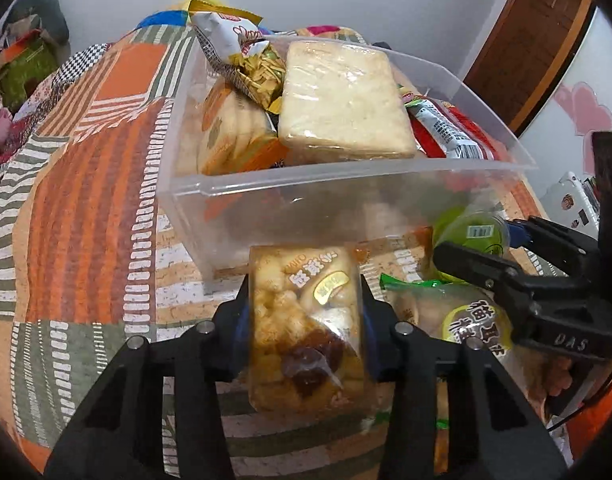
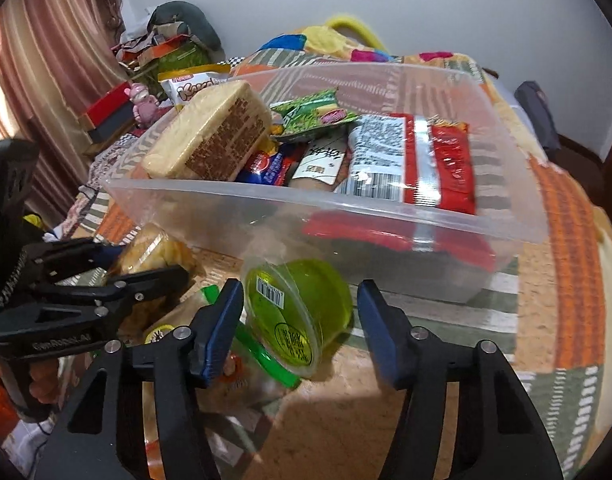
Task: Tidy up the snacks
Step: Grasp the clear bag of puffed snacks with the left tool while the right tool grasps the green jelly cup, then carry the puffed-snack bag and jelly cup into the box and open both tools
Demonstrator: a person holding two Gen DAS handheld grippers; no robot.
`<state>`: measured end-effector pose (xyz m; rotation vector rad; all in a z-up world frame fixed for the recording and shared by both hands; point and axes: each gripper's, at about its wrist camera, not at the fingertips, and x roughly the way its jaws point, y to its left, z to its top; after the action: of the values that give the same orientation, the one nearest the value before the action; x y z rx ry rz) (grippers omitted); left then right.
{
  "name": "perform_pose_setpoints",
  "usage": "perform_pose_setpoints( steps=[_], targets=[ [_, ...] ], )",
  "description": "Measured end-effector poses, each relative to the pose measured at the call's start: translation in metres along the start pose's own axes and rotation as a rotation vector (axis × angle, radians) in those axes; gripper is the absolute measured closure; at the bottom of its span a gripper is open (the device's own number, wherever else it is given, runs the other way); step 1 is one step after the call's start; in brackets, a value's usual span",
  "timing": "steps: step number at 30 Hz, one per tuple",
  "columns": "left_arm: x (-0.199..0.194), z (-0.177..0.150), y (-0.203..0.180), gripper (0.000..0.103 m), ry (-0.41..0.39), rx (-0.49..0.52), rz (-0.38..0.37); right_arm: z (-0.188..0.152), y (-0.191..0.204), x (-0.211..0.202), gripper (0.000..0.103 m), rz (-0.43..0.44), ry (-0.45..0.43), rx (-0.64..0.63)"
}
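My left gripper (image 1: 304, 320) is shut on a clear packet of puffed snacks (image 1: 306, 332), held just in front of the clear plastic bin (image 1: 345, 184). The bin holds a wafer block (image 1: 341, 100), a cracker pack (image 1: 234, 132), a chip bag (image 1: 230, 32) and red packets (image 1: 449, 128). My right gripper (image 2: 300, 312) is open, its fingers on either side of a green jelly cup (image 2: 298, 312) that lies on its side on the table. The left gripper (image 2: 118, 276) with its packet (image 2: 154, 252) shows at the left of the right wrist view. The right gripper (image 1: 505, 248) shows in the left wrist view.
A green-edged snack bag (image 1: 465, 320) lies beside the jelly cup (image 1: 469, 232). The table wears an orange and green patchwork cloth (image 1: 86, 220). Boxes and a pink toy (image 2: 140, 102) sit far left. A wooden door (image 1: 533, 40) stands at the right.
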<state>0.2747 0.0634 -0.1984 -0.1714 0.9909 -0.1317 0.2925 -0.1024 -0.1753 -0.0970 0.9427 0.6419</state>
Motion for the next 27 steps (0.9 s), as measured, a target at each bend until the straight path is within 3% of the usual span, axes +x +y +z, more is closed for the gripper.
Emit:
perform_pose_setpoints(
  steps=[8, 17, 27],
  targets=[
    [-0.011, -0.009, -0.004, 0.059, -0.028, 0.008, 0.017, -0.008, 0.003, -0.008, 0.064, 0.021, -0.009, -0.003],
    [-0.058, -0.011, -0.010, 0.059, -0.105, 0.029, 0.037, -0.014, 0.005, -0.034, 0.065, -0.008, -0.061, -0.024],
    [-0.098, 0.015, -0.012, 0.059, -0.205, 0.013, 0.033, 0.000, 0.009, -0.071, 0.065, -0.006, -0.163, -0.038]
  ],
)
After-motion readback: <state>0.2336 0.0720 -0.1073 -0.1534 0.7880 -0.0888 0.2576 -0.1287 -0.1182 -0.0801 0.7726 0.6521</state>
